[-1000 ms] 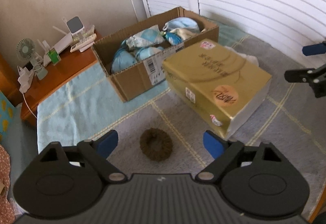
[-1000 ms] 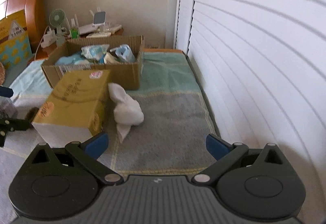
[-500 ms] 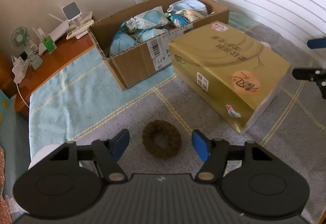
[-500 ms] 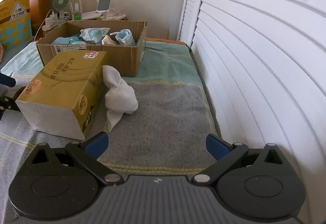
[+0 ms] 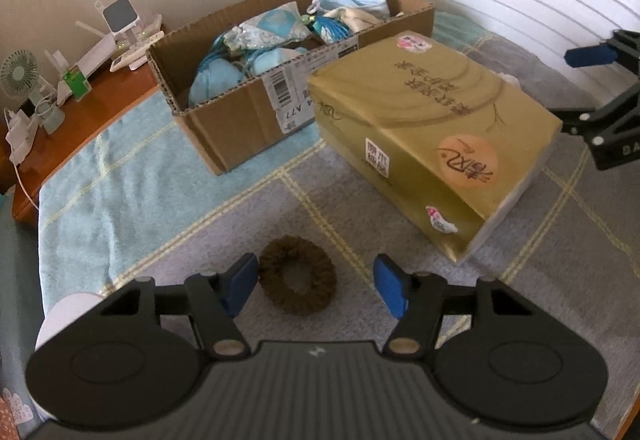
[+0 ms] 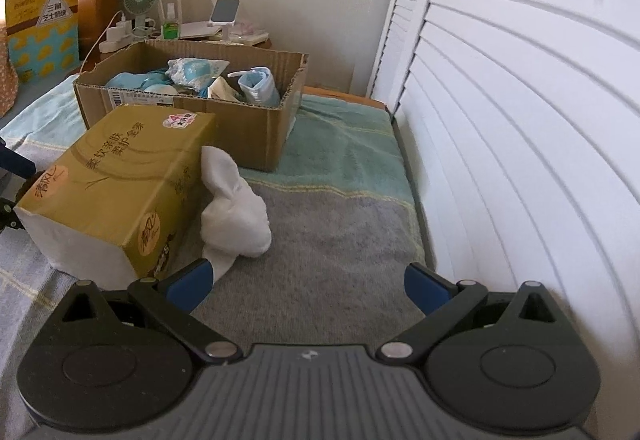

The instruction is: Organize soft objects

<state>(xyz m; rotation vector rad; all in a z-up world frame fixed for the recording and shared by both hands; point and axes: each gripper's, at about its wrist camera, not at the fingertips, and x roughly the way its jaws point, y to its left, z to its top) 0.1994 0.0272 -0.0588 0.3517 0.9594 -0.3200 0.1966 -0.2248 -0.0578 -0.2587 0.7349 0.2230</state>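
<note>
Left hand-held gripper [image 5: 314, 286] half-open, straddling brown scrunchie [image 5: 297, 286]; right hand-held gripper [image 6: 306, 286] wide, empty.

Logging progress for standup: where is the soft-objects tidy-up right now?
Done: several soft items already sit in the cardboard box. In hand: nothing; the left gripper is open, straddling the brown scrunchie. Left: that scrunchie and the white cloth bundle near the open right gripper.
</note>
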